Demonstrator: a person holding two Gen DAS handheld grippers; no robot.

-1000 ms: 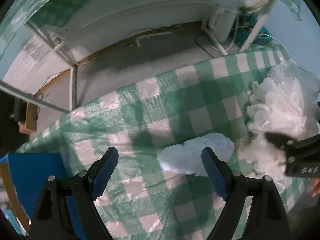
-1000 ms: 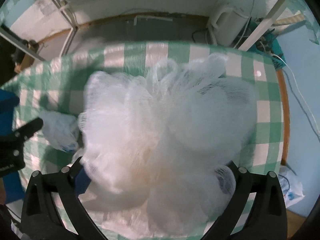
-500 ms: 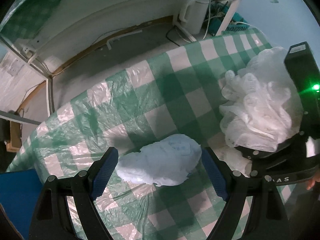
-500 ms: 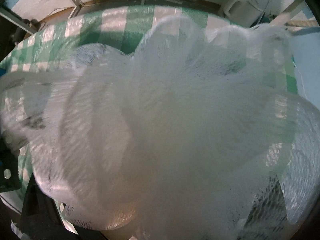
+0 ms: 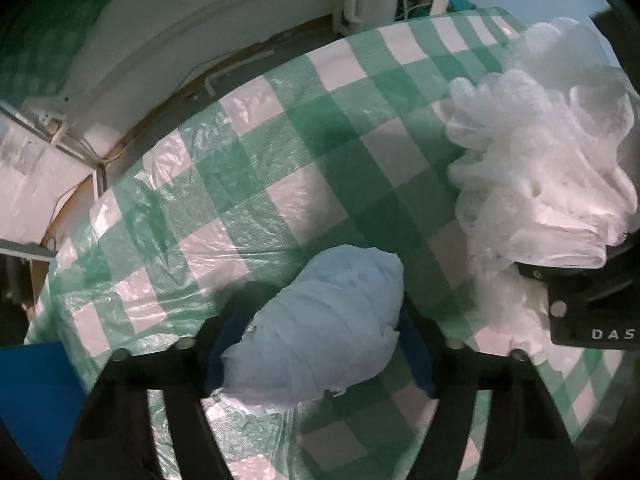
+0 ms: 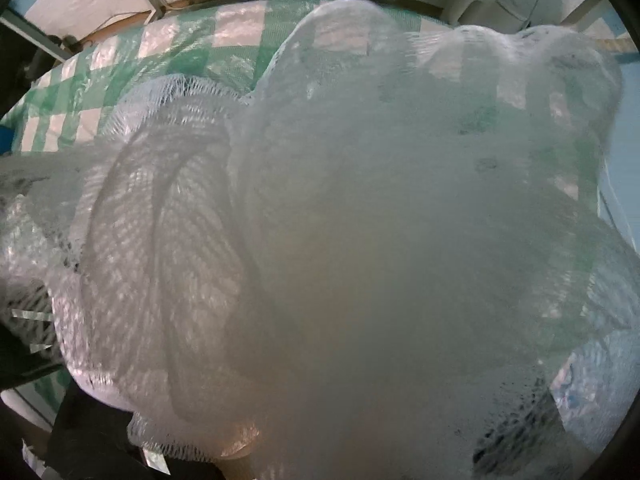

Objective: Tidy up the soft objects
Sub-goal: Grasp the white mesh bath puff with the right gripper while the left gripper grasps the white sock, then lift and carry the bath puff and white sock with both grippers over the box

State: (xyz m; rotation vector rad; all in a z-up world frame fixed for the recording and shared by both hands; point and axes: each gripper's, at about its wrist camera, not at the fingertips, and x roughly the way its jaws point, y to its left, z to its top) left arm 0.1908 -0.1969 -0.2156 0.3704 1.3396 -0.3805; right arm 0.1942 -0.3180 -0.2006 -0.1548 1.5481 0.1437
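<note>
Pale blue bundle (image 5: 320,324) sits between the left gripper (image 5: 316,352), whose jaws have just been closing onto it — it could squirt out. Right gripper's (image 5: 592,304) jaws, also closing, are buried in the white mesh puff (image 6: 340,240); whether they pinch it, I cannot tell.

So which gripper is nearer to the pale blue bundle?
Left. The left gripper has its fingers either side of the pale blue bundle; the right gripper is off beside it, in the white mesh sponge.

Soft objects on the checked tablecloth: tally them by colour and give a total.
White mesh bath puff: 1
Pale blue soft bundle: 1
Total: 2
</note>
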